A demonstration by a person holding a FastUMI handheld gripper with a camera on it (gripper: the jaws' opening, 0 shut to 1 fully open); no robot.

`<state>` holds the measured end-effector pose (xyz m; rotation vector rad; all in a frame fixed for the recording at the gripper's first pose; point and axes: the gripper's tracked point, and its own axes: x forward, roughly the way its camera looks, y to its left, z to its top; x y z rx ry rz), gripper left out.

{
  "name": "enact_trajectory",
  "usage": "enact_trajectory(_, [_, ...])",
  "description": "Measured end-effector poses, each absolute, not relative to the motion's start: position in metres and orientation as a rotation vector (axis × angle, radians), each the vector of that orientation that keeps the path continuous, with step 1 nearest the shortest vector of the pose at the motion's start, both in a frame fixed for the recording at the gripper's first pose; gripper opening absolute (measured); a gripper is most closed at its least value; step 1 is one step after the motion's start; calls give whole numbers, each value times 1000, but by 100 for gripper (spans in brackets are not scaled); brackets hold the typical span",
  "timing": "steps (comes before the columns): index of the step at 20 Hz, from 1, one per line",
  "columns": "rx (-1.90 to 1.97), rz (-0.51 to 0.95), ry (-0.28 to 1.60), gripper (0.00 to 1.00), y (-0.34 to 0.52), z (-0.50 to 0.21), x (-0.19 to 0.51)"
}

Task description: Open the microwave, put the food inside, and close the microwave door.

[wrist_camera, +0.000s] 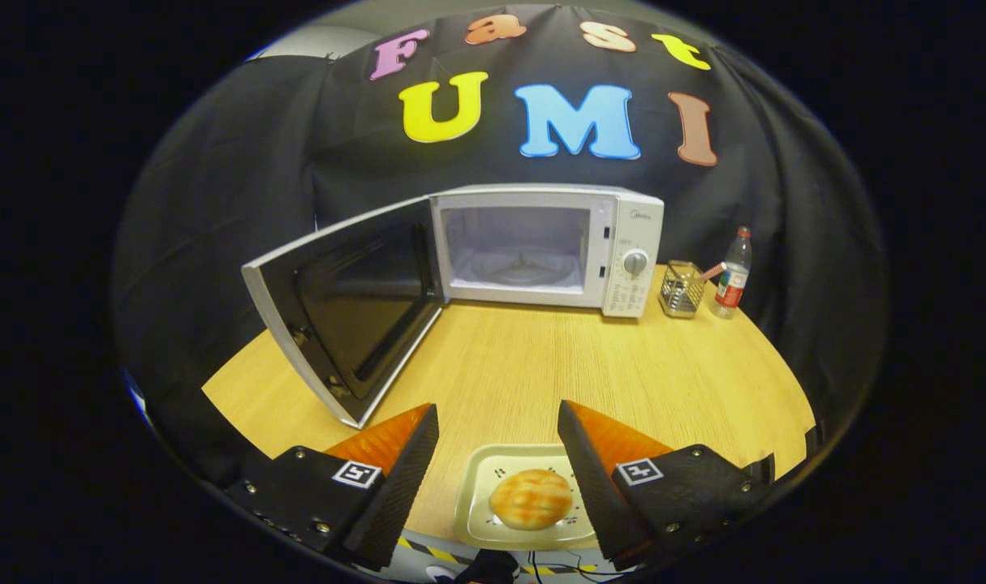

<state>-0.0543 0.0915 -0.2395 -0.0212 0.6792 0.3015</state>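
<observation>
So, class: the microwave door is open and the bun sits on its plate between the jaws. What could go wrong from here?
1. The gripper is open with the plate between the jaws; a shallow grip on its rim may tilt it, rolling the bun off.
2. The swung-out door stands beside the path to the microwave; the gripper could knock it.

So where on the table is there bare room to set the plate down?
Bare wood runs from the plate with the bun, between the open gripper jaws, up to the microwave. Its open door crowds one side; the mesh holder and bottle fill the corner beside its dial.
</observation>
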Motion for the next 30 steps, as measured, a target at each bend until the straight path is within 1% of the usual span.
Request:
enact_trajectory(2, [-20,287,765,90,81,-262,-60])
enact_trajectory(8, [-57,287,929,90,68,-312,-81])
enact_trajectory(13, [-77,280,993,90,65,-332,-87])
enact_trajectory(21, [-99,283,1081,91,68,-345,-100])
enact_trajectory(23, [-82,278,1083,85,67,-344,-98])
enact_trajectory(24, [-70,273,1087,78,67,-345,-97])
enact_trajectory(25, [-64,272,1090,76,66,-343,-97])
enact_trajectory(30, [54,258,1067,76,70,-322,-84])
